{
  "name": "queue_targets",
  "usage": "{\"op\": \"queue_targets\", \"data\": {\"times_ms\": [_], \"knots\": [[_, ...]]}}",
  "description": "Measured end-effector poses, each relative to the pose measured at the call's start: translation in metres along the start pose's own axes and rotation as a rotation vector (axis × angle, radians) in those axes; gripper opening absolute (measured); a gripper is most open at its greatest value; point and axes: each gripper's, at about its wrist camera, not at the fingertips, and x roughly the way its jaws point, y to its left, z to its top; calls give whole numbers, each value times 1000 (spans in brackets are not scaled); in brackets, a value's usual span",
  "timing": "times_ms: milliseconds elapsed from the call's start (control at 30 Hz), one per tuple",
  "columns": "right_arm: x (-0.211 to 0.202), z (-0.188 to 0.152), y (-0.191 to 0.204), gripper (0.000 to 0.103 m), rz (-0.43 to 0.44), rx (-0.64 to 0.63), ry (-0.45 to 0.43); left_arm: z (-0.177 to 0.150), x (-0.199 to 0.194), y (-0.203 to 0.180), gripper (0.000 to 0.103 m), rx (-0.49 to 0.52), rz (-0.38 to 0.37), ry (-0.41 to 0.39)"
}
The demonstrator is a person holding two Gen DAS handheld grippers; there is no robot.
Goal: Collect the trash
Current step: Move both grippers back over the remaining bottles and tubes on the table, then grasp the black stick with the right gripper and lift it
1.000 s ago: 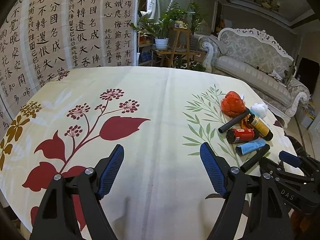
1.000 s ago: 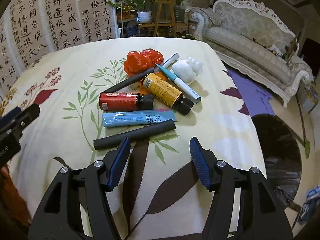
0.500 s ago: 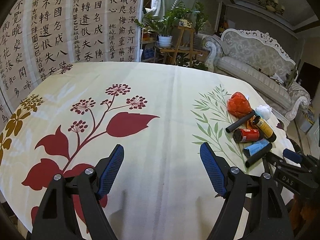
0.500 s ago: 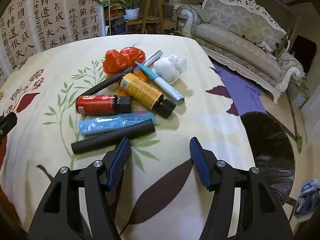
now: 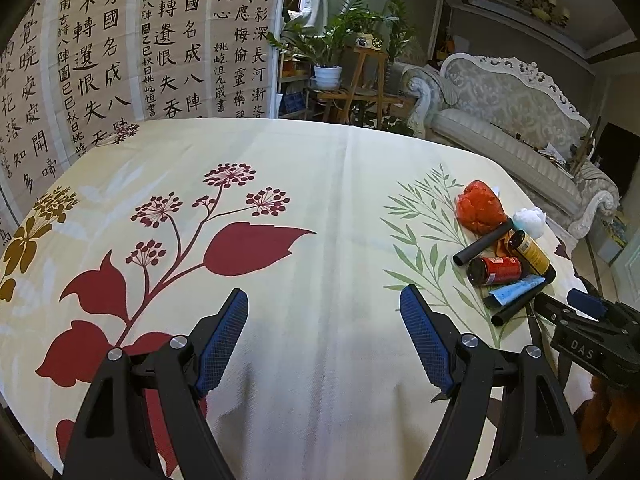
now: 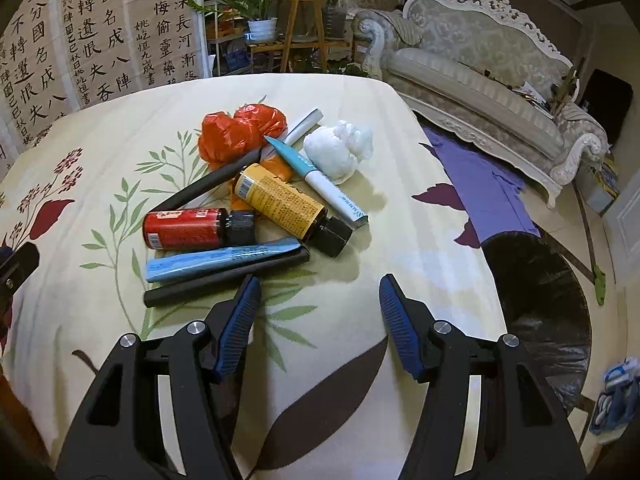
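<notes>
Right wrist view: our empty, wide right gripper (image 6: 316, 294) has closed in on the black tube (image 6: 224, 280); left gripper (image 5: 324, 312) idles wide; collection unstarted.

A home living room: an ornate carved sofa (image 5: 516, 120), potted plants (image 5: 326, 46) on a wooden stand (image 5: 366, 80), calligraphy wall hanging (image 5: 120, 48), and a floral tablecloth (image 5: 320, 208) covering the table.

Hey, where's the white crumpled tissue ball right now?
In the right wrist view, the white tissue ball sits at the pile's far right on the tablecloth, just beyond the teal-and-white tube, right of the orange plastic bag.
</notes>
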Motion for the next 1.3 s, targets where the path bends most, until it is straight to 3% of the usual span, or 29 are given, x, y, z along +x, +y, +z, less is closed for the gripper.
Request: {"op": "queue_targets", "data": {"times_ms": [467,633,967,1200,1300], "knots": [[-7,5,40,60,46,-5,-3,2,-5,18,76,-28,-16,-18],[2,1,57,61,16,-43,21,2,-5,22,76,-40,-31,-19],[-8,-17,29,61,-44,-17,24,1,-5,19,76,-23,-46,-21],[-7,-19,9,61,-38,12,21,0,-6,11,76,-2,-46,-21],[-6,-18,9,48,-11,7,19,0,-4,7,76,7,-44,-19]]}}
